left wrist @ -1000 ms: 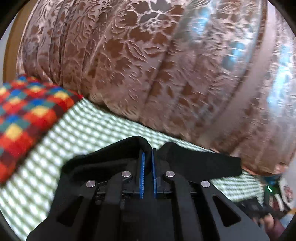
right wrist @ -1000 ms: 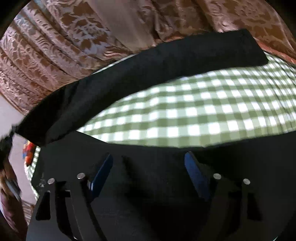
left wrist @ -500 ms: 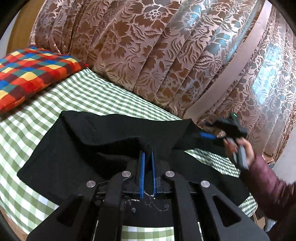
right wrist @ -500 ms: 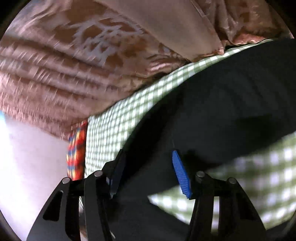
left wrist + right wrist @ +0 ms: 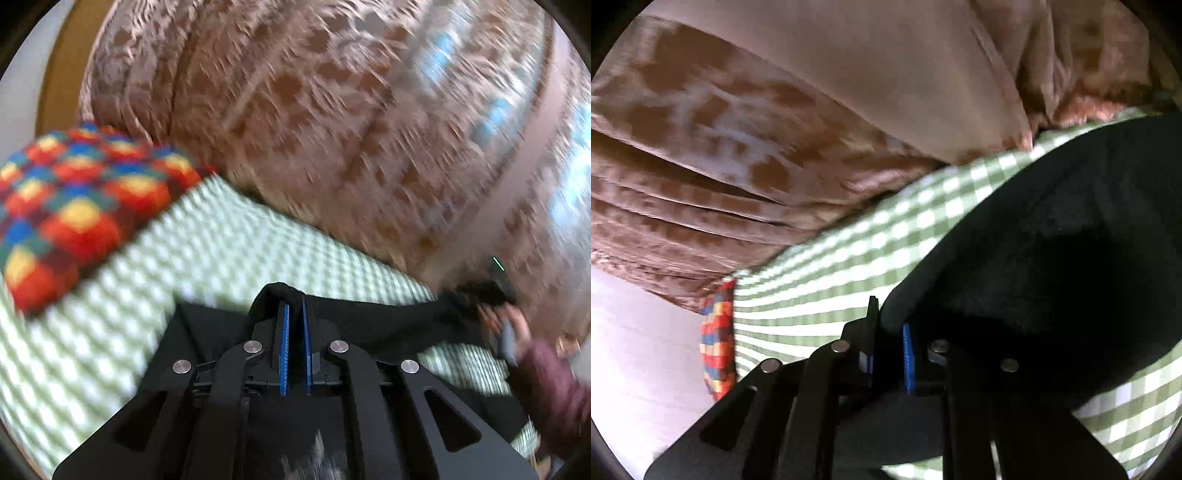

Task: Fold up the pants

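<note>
1. Left wrist view: the left hand-held gripper is clamped narrow on a raised fold of the black pants, the cloth humped over the blue pads. The pants lie spread on the bed, covered in green check, with a bright plaid pillow off to the left and brown floral curtains behind. At the far right a hand in a maroon sleeve carries the right hand-held gripper at the end of the stretched cloth; the picture is smeared here, so the contact is probably a grip but cannot be read from this view.

2. Right wrist view: the right hand-held gripper has just been closing, and pants cloth sits between the jaws, so it pinches an edge. The rest of the garment spreads to the right over the bed. The pillow shows at the left edge, the curtains above.

3. Judgement: with an edge held at each end, the cloth is kept taut so that it can be carried over in one piece for a clean fold. The fold itself is not yet laid down.
</note>
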### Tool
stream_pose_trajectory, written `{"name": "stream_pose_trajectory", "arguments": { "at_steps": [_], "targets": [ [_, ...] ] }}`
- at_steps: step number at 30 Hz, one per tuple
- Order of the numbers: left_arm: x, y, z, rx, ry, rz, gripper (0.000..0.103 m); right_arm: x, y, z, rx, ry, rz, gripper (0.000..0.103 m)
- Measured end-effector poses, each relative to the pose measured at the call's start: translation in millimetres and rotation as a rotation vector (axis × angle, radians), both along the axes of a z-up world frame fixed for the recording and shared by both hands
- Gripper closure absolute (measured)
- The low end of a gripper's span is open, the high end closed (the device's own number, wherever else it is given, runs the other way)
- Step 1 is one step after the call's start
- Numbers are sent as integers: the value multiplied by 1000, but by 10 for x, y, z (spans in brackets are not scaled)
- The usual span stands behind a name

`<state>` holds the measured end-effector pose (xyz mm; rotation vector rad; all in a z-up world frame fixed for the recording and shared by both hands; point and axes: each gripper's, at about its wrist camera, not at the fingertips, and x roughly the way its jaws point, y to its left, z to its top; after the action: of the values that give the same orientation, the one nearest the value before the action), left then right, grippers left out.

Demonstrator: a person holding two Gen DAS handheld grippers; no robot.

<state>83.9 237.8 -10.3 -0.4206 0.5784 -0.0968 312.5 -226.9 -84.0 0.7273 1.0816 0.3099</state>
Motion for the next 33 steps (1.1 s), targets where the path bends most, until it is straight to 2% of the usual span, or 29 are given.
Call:
{"name": "stream_pose_trajectory", "arguments": {
  "at_steps": [3,5,8,10,13,15,18,21,24,26,27,28,30,32,33],
  "targets": [
    [489,269,275,-25,-39,67,98,-254,-77,353,46,-114,24,93],
    [600,335,418,-16,-59,84,98,-489,-94,568,66,-185,51,93],
    [529,389,513,-5,-78,89,98,-1020,-120,763,78,-266,120,93],
    [325,458,466,-11,-79,88,98,-1385,-142,803,81,-291,169,93],
    [5,567,264,-32,-38,89,98,-1920,-121,715,81,-278,239,93],
    [-223,597,54,-48,3,92,98,-2224,-84,543,74,-242,267,93],
    [-545,652,-399,-92,107,114,98,-2594,-79,252,68,-157,286,93],
    [-733,692,-724,-132,179,143,98,-2836,-26,11,46,-86,295,93],
    [-932,775,-965,-237,211,172,96,-2867,22,-214,15,-28,282,94],
    [-1075,842,-1014,-299,213,193,88,-2872,7,-268,3,-16,278,94],
    [-1120,872,-1017,-330,212,199,81,-2865,13,-284,-2,-16,279,94],
    [-1209,933,-1030,-393,208,214,76,-2855,15,-288,-5,-17,279,94],
    [-1284,980,-1003,-439,191,228,73,-2812,1,-297,-14,-18,281,94],
    [-1354,1004,-967,-512,161,223,64,-2798,13,-329,-19,-19,284,94],
    [-1364,1000,-970,-572,160,211,61,-2822,-1,-334,-17,-18,284,94]
  ]
}}
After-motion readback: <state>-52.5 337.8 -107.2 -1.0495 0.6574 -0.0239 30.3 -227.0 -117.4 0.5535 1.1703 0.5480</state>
